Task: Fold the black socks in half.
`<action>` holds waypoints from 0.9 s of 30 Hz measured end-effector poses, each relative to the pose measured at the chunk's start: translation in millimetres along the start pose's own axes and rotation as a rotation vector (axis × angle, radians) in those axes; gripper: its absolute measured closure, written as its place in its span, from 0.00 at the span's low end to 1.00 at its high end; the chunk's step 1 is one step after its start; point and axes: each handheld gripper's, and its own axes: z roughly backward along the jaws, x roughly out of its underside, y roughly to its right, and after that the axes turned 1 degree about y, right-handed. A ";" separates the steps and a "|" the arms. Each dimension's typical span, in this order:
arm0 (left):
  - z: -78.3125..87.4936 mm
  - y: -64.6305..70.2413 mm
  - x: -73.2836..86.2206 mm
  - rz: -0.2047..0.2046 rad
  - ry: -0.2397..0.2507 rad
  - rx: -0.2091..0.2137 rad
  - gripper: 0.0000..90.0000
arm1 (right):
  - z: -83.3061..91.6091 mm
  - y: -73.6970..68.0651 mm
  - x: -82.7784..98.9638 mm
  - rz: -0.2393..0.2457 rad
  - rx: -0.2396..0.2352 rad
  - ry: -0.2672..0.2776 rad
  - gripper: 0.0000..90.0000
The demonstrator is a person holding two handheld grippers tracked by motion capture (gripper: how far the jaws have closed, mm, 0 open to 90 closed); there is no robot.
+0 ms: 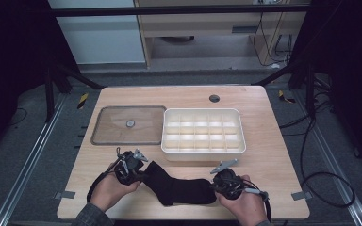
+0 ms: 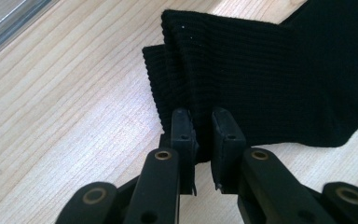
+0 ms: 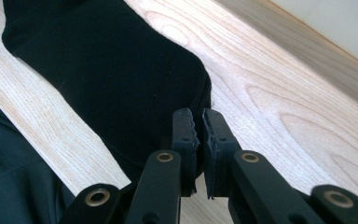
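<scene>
left hand-held gripper (image 2: 204,135): pinching the ribbed cuff of the black knit sock (image 1: 181,186)
right hand-held gripper (image 3: 199,135): clamped onto the sock's toe end
sock: flat on the light wooden surface (image 1: 273,160)

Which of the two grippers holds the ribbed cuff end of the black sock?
The left gripper. Its jaws pinch the ribbed cuff of the black sock, while the right gripper grips the smooth toe end.

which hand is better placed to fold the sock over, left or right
Probably left. The left hand-held gripper is shut on the ribbed cuff of the black knitted sock, which already looks raised; the right hand-held gripper pins the toe end flat on the light wooden table.
</scene>
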 end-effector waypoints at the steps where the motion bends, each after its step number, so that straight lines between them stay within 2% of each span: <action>1: 1.2 -0.2 -0.2 0.000 0.000 0.001 0.90 | 0.0 0.0 0.0 0.000 0.000 0.000 0.94; 12: 13.8 0.4 -8.5 -0.021 0.005 0.001 0.90 | -2.9 -3.0 -2.5 0.000 -0.009 0.006 0.93; 14: 15.0 0.6 -9.7 -0.024 0.006 -0.001 0.90 | -3.2 -3.4 -3.0 -0.002 -0.012 0.005 0.87; 22: 17.1 0.4 -10.7 -0.030 0.006 0.002 0.90 | -5.2 -3.0 -1.5 -0.001 -0.016 0.004 0.74; 25: 18.8 -0.1 -10.7 -0.033 0.007 0.004 0.90 | -6.4 -2.3 -0.4 -0.009 -0.014 0.000 0.74; 27: 19.7 -0.3 -10.6 -0.033 0.007 0.003 0.90 | -7.5 -2.5 0.2 -0.015 -0.017 -0.008 0.79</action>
